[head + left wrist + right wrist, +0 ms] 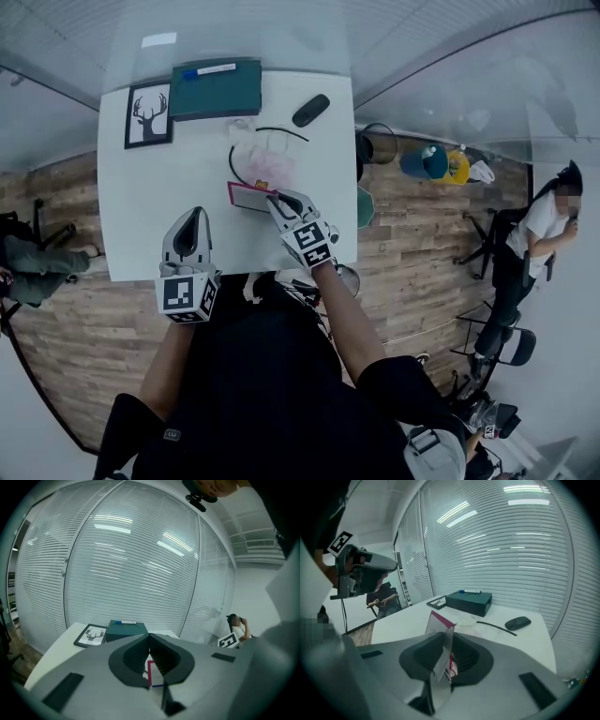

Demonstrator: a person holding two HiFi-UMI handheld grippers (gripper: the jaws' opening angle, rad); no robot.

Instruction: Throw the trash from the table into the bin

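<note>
A flat white carton with a magenta edge [247, 196] lies tilted near the middle of the white table [131, 216]. My right gripper [278, 201] is shut on its right end. In the right gripper view the carton [440, 623] stands upright, pinched between the jaws of that gripper [446, 644]. Crumpled clear plastic with a pink scrap [267, 159] lies just beyond it. My left gripper [194, 218] hovers over the table's front left, jaw tips together and nothing in them. Past its tips [149, 637] the carton [154, 673] shows. A round black bin [379, 144] stands on the floor right of the table.
At the table's far side are a dark green box [216, 89], a framed deer picture [148, 114] and a black mouse [310, 110]. A black cable [234, 167] curls round the plastic. One person sits on a chair at the right [539, 234], another at the left [28, 267].
</note>
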